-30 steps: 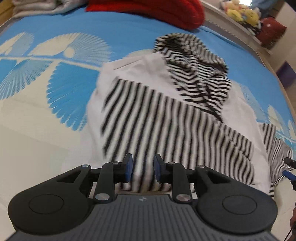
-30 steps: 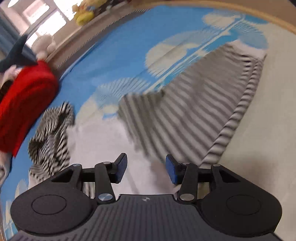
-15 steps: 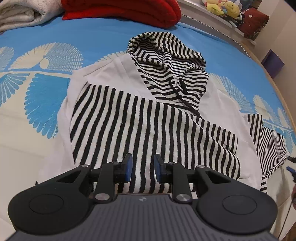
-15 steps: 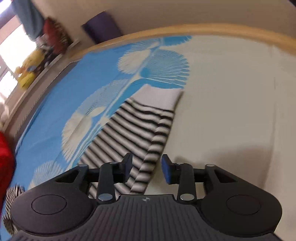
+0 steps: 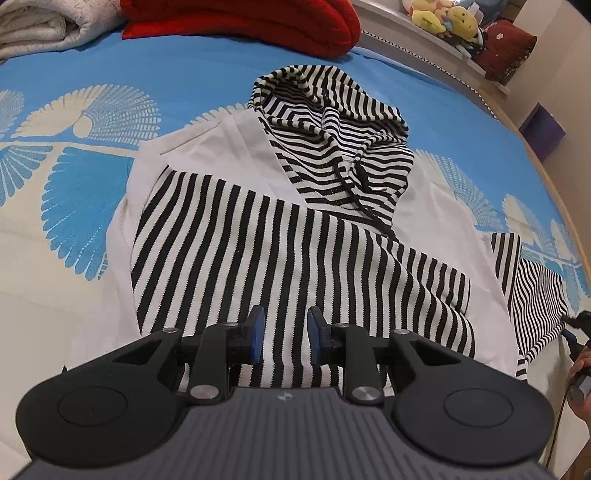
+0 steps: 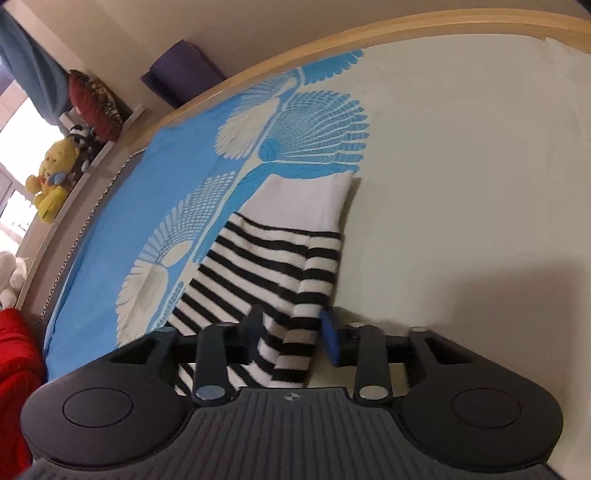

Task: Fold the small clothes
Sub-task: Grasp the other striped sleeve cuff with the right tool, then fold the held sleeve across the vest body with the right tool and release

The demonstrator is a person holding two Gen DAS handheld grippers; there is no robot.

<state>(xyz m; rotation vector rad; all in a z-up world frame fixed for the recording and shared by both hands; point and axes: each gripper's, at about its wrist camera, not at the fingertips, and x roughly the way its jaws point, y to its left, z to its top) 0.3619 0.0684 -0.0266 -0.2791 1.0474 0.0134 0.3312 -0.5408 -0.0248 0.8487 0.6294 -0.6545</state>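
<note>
A small black-and-white striped hoodie (image 5: 295, 240) with white body panels lies flat on the bed, hood (image 5: 328, 122) at the far end. One striped sleeve is folded across its chest. My left gripper (image 5: 284, 338) hovers open and empty over the hoodie's near hem. The other sleeve (image 6: 273, 280), striped with a white cuff (image 6: 314, 199), stretches out to the right. My right gripper (image 6: 291, 336) is open with its jaws on either side of this sleeve, low over it. The right gripper also shows at the left wrist view's right edge (image 5: 576, 328).
The bed sheet (image 5: 74, 177) is blue and cream with fan prints. A red blanket (image 5: 258, 18) and a white folded blanket (image 5: 44, 26) lie at the bed's far end. Stuffed toys (image 5: 443, 18) sit on a ledge behind. A wooden bed edge (image 6: 406, 37) curves past the sleeve.
My right gripper swung from the hoodie's body out along the right sleeve, dropped close and now straddles it. My left gripper drew back a little and steadied above the hem.
</note>
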